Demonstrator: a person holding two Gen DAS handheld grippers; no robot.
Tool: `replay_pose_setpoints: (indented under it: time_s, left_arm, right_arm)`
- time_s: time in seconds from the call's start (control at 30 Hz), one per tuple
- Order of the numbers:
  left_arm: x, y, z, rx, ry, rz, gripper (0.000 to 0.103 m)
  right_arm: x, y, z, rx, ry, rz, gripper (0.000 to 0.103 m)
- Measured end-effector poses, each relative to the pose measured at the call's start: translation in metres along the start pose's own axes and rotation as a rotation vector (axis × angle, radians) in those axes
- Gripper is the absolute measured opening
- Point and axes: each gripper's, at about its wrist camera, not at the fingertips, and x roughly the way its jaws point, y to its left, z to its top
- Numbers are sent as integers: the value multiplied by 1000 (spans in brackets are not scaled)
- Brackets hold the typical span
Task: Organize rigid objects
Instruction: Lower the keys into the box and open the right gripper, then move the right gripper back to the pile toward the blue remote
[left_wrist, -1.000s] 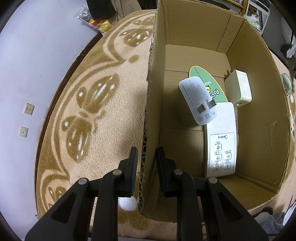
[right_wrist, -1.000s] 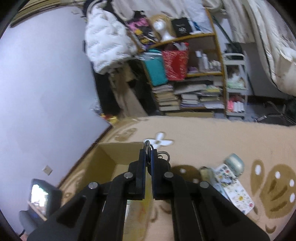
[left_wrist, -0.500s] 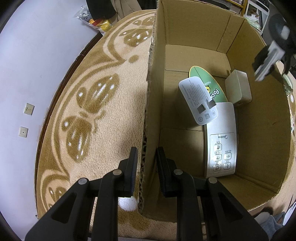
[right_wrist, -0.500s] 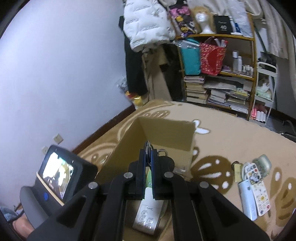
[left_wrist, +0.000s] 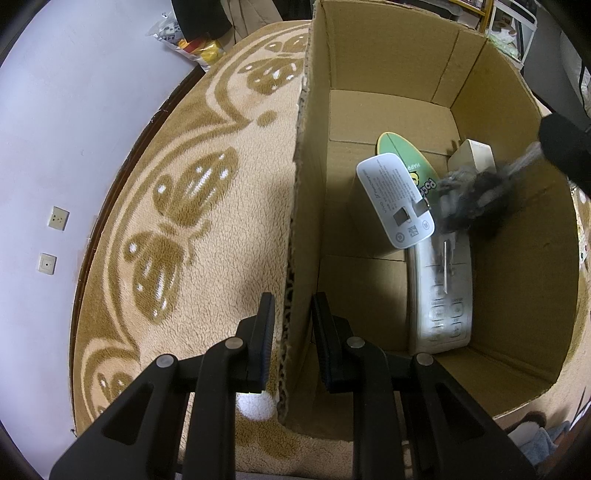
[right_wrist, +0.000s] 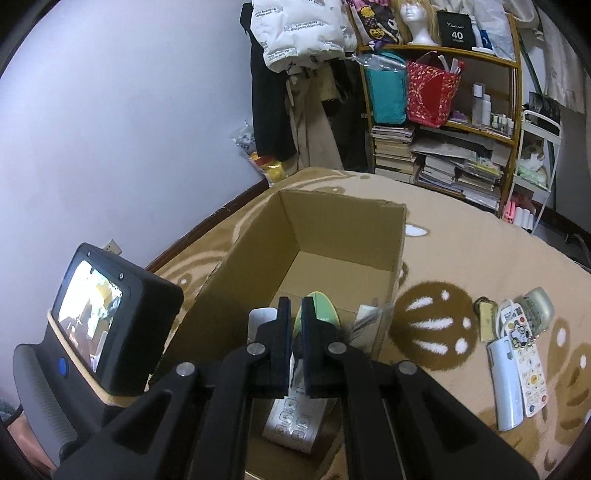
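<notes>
The left gripper (left_wrist: 290, 321) straddles the near wall of the cardboard box (left_wrist: 388, 62), one finger outside over the patterned rug (left_wrist: 184, 206) and one inside, pinched onto the cardboard and steadying it. The right gripper (right_wrist: 293, 332) hangs above the box mouth with its jaws a narrow gap apart and nothing between them; in the left wrist view a blurred bunch of keys (left_wrist: 469, 199) is in the air just below it, dropping towards the box floor. Already inside lie a white remote control (left_wrist: 441, 295), a white charger block (left_wrist: 397, 199), a green oval card (left_wrist: 410, 162) and a cream case (left_wrist: 474, 157). The next pick looks to lie well to the right of the box: a cluster of remotes (right_wrist: 517, 354) on the rug, long axes running roughly away from the right gripper, clearly the nearer hand.
</notes>
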Motion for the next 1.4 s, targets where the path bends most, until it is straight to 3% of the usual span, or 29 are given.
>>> replay_pose_setpoints:
  time_s: [0.17, 0.3, 0.47, 0.53, 0.83, 1.0, 1.23, 1.4]
  left_arm:
    - [-1, 1, 0, -2, 0, -1, 20]
    - [-1, 2, 0, 0, -1, 1, 20]
    - [-1, 2, 0, 1, 3, 0, 20]
    - [-1, 2, 0, 4, 1, 1, 20]
    - [-1, 1, -1, 12, -1, 4, 20]
    - [0, 0, -1, 15, -3, 6, 20]
    - [-1, -2, -1, 18, -2, 7, 20]
    - [-1, -1, -1, 17, -2, 7, 20]
  right_arm:
    - [-12, -18, 6, 36, -32, -49, 19]
    - [-23, -43, 8, 95, -64, -104, 54]
    - [-31, -76, 8, 133, -41, -186, 76]
    - [-34, -90, 6, 171, -33, -202, 93]
    - [-23, -148, -9, 322, 64, -269, 97]
    - [-2, -174, -25, 389, 151, -259, 97]
    - [14, -190, -42, 413, 275, -298, 97]
    - [15, -198, -51, 450, 302, -296, 97]
